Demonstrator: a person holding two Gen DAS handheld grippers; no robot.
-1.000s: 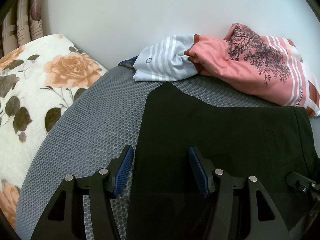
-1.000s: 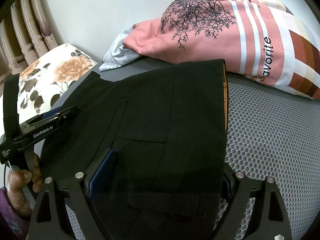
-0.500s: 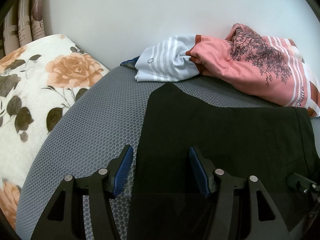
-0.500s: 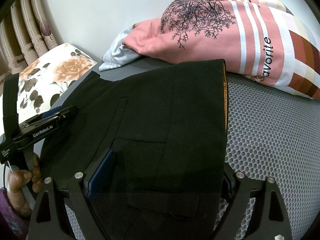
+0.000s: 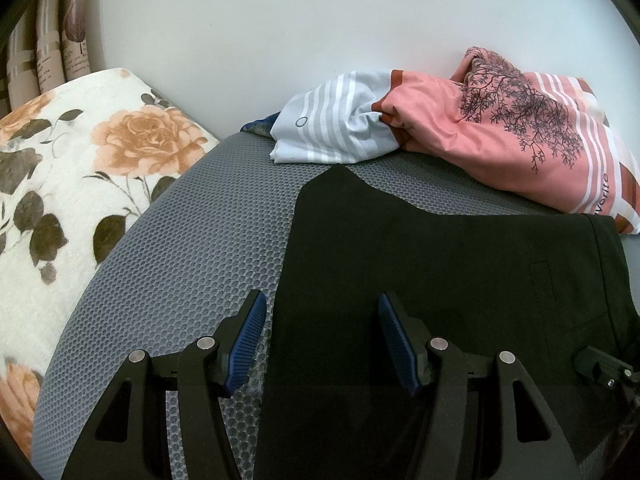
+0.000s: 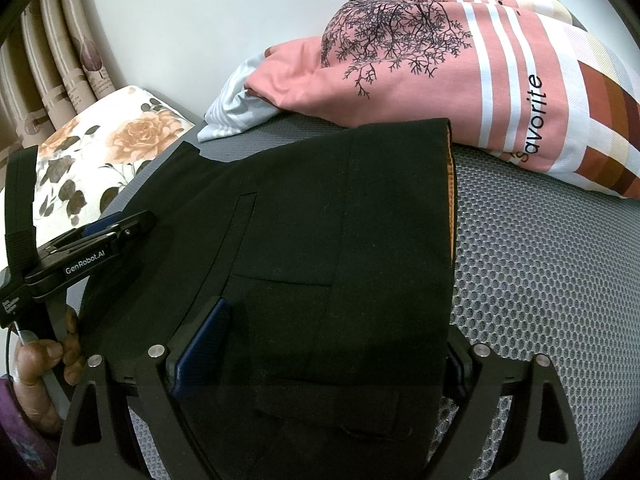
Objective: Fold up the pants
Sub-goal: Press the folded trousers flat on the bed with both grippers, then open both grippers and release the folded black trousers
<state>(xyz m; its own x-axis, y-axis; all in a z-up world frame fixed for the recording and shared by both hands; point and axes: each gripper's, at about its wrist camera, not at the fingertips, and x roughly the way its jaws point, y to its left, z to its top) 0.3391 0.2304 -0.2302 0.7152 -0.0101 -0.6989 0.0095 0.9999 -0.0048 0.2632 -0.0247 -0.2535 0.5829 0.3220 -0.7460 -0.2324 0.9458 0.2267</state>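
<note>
Bare grey mesh surface (image 5: 192, 264) left of the black pants (image 5: 440, 280): open strip running back to the wall. Floral cushion (image 5: 72, 184) bounds that strip on the far left. Behind the pants, a heaped pink and striped bedding pile (image 5: 500, 140) blocks the back edge, touching the pants' far right corner. Right of the pants, mesh lies bare. Left gripper (image 6: 96, 236) overhangs the pants' left edge.
</note>
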